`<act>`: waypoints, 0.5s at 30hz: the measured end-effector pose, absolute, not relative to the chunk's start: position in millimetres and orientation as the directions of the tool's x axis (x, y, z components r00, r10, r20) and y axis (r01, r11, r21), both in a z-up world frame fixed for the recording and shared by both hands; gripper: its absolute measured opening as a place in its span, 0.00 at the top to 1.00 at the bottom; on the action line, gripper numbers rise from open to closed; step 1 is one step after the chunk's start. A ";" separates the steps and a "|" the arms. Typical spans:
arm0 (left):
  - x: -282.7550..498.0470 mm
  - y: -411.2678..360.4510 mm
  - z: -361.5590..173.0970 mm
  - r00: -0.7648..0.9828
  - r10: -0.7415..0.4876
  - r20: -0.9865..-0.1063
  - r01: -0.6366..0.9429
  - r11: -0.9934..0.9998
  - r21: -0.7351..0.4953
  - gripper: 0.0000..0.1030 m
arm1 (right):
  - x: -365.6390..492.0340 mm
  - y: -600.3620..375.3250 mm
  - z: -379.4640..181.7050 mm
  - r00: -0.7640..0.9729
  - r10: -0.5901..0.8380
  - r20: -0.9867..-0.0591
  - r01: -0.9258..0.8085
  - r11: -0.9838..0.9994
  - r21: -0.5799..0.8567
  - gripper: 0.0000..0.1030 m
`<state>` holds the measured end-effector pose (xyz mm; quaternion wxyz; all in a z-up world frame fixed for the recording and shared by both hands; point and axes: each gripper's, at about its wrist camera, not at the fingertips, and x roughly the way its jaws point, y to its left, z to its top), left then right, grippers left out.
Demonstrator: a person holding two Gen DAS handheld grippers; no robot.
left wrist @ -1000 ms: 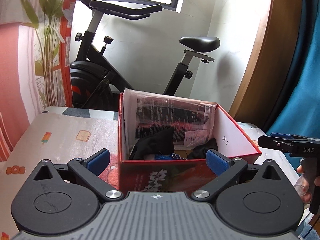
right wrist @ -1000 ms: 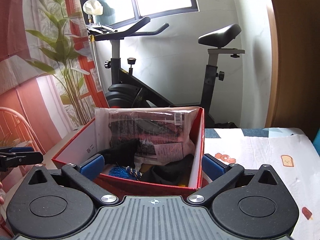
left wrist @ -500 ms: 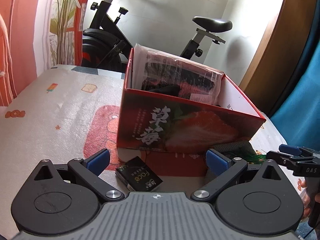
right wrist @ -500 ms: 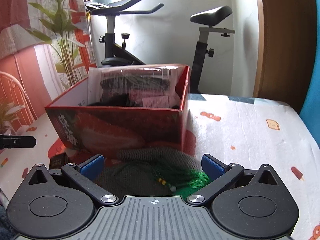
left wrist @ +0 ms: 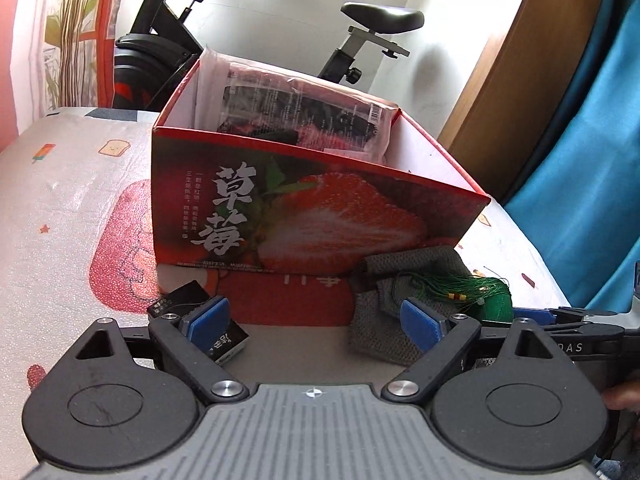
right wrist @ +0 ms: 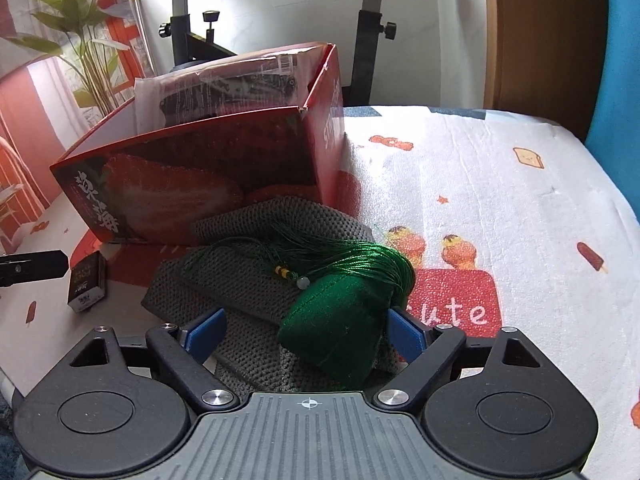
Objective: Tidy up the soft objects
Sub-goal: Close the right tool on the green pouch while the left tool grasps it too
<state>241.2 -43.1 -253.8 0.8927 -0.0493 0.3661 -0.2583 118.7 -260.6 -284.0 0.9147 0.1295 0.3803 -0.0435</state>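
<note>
A red strawberry box (left wrist: 320,216) stands on the table with a plastic-wrapped packet (left wrist: 300,108) upright inside. In front of it lie a grey knitted cloth (right wrist: 248,280) and, on top, a green tasselled pouch (right wrist: 340,320). My right gripper (right wrist: 304,332) is low over them, jaws closing. The pouch sits between its pads against the right one, while the left pad stands apart. My left gripper (left wrist: 316,320) is also closing, over bare table. A small black packet (left wrist: 180,296) lies at its left pad and the grey cloth (left wrist: 384,336) at its right.
The table wears a white cartoon-printed cover (right wrist: 480,184). Behind the box stands an exercise bike (left wrist: 360,20), with a plant (right wrist: 92,60) to the left. A blue curtain (left wrist: 580,160) and a wooden frame are on the right.
Both grippers have dropped from above the box to table height in front of it. Their jaws have narrowed. The green pouch now sits between the right pads.
</note>
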 end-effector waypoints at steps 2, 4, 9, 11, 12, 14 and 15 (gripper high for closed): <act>241.2 -40.6 -254.1 0.599 -0.495 -0.629 0.417 0.864 -0.282 0.10 | 121.1 -260.4 -284.1 0.703 0.017 -0.711 0.185 0.961 0.206 0.26; 241.4 -39.4 -254.2 0.601 -0.493 -0.629 0.411 0.866 -0.286 0.11 | 122.4 -258.9 -283.0 0.704 0.011 -0.710 0.184 0.963 0.198 0.30; 239.6 -37.9 -253.6 0.600 -0.497 -0.627 0.406 0.864 -0.297 0.12 | 125.4 -256.6 -277.8 0.710 0.009 -0.705 0.172 0.968 0.185 0.66; 238.9 -37.2 -253.6 0.600 -0.497 -0.627 0.403 0.865 -0.299 0.13 | 127.2 -252.0 -274.4 0.717 0.034 -0.697 0.140 0.971 0.192 0.74; 238.7 -36.6 -253.6 0.600 -0.497 -0.627 0.401 0.865 -0.302 0.14 | 128.8 -248.0 -272.7 0.720 0.042 -0.692 0.120 0.975 0.185 0.78; 239.9 -35.8 -252.8 0.603 -0.496 -0.625 0.396 0.866 -0.305 0.14 | 133.6 -240.0 -269.5 0.726 0.052 -0.686 0.085 0.983 0.165 0.79; 239.8 -34.8 -252.3 0.604 -0.495 -0.624 0.395 0.867 -0.305 0.14 | 136.2 -236.2 -267.7 0.727 0.050 -0.685 0.074 0.986 0.150 0.77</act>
